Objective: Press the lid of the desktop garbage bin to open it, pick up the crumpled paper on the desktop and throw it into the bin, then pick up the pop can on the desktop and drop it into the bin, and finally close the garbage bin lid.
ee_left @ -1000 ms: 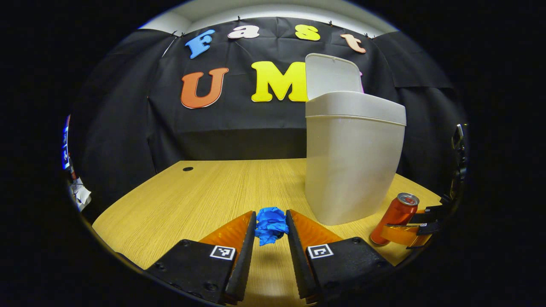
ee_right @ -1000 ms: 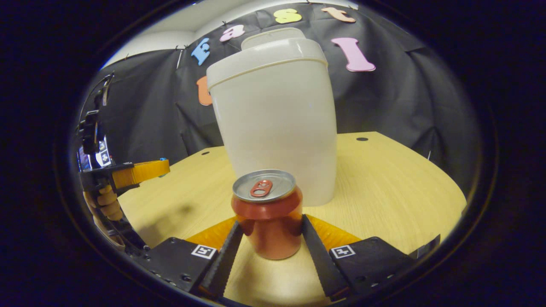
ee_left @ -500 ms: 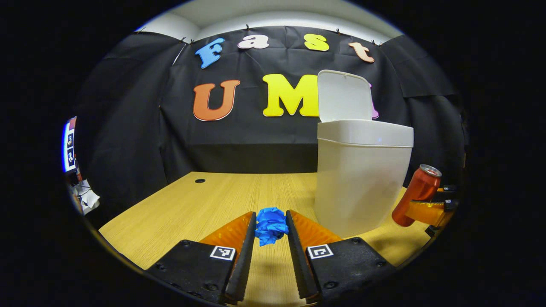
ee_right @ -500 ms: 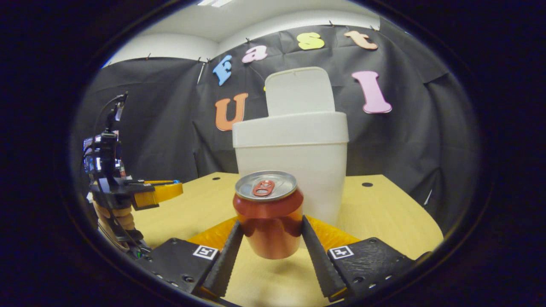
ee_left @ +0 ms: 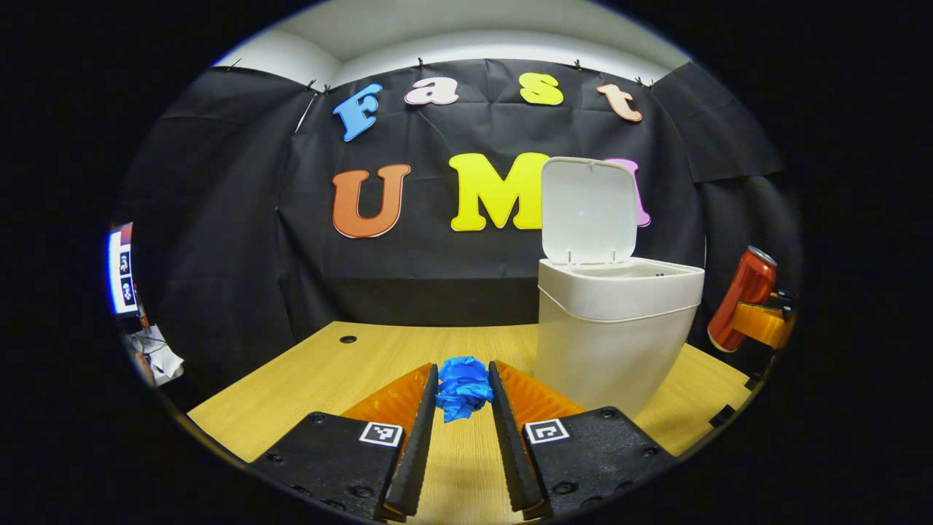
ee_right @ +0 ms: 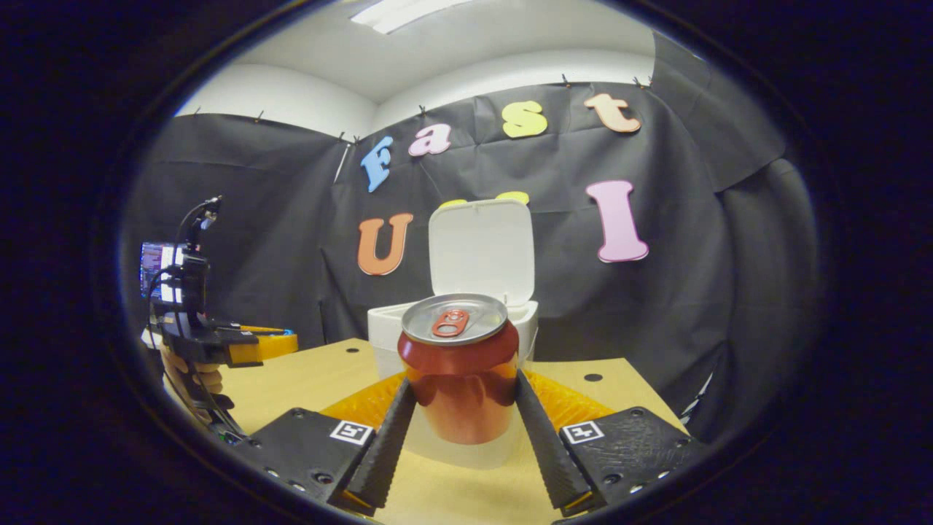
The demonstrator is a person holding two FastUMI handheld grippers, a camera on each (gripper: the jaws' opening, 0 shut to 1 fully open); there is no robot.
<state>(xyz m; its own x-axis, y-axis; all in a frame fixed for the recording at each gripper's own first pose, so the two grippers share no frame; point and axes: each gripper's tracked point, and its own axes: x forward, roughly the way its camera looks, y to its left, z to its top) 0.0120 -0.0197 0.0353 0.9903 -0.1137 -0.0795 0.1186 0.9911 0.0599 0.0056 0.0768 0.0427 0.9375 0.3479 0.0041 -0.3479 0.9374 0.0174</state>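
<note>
In the left gripper view my left gripper [ee_left: 463, 390] is shut on a crumpled blue paper [ee_left: 463, 385], held above the wooden desktop [ee_left: 321, 372]. The white bin [ee_left: 612, 328] stands to the right with its lid [ee_left: 589, 210] raised upright. At the far right of that view the right gripper [ee_left: 758, 321] holds the red pop can [ee_left: 742, 297] in the air. In the right gripper view my right gripper [ee_right: 459, 408] is shut on the pop can [ee_right: 458, 368], with the bin [ee_right: 383, 332] and its open lid [ee_right: 479, 248] behind it. The left gripper [ee_right: 251, 344] shows at the left there.
The desktop [ee_right: 306, 375] has small round holes [ee_left: 348, 339] near its back edge. Black cloth walls close the booth behind and beside the bin. A screen [ee_left: 120, 268] glows at the far left. A hand [ee_right: 193, 375] holds the left gripper.
Both grippers have risen with their loads. The can has come off the desktop and now hangs near the height of the bin's rim. The bin's opening has come into sight.
</note>
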